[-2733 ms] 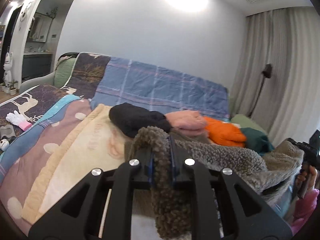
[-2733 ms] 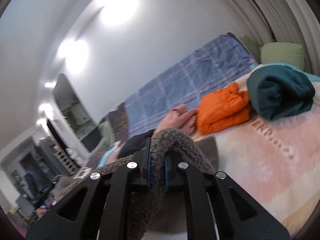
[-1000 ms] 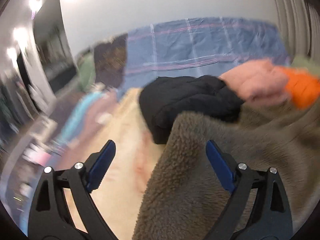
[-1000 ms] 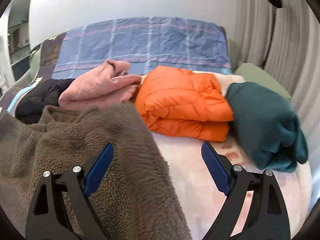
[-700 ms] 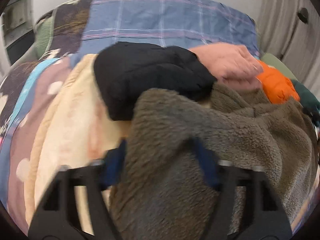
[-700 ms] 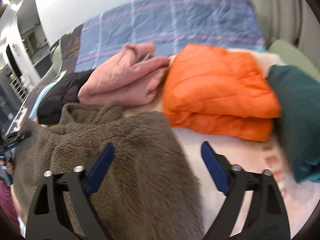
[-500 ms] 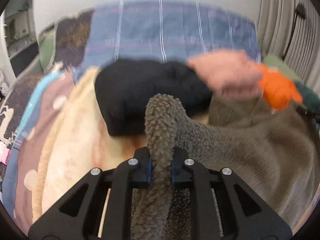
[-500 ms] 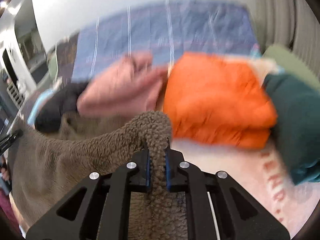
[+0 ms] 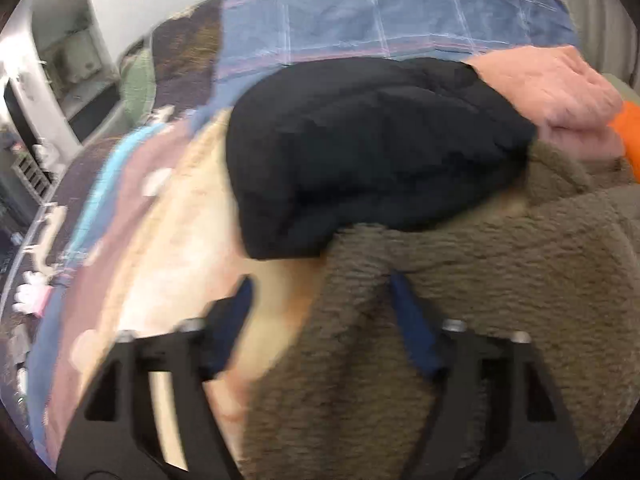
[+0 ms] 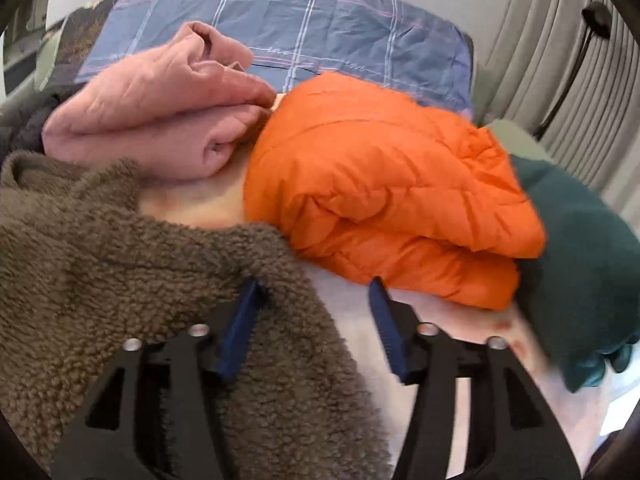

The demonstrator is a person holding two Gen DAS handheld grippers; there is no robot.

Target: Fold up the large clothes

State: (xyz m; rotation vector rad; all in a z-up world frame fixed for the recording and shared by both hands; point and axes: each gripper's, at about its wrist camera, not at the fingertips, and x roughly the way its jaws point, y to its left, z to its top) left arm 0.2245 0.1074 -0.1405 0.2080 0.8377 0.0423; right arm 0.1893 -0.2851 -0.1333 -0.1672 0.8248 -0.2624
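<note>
I get soft, even indoor light with mild shadows. My left wrist view is heavily motion-blurred; the right is sharper, smearing rightward. Both bend and darken at the fisheye corners.

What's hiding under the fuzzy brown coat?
Under the fuzzy brown coat you can see the pale blanket sticking out at its edge, and it also shows beside the coat in the left view. Anything else underneath is covered, so I can't tell.

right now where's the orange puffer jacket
In the right wrist view the orange puffer jacket lies folded at centre, on the bed between the pink jacket to its left and the dark green garment to its right, just beyond the brown fleece.
</note>
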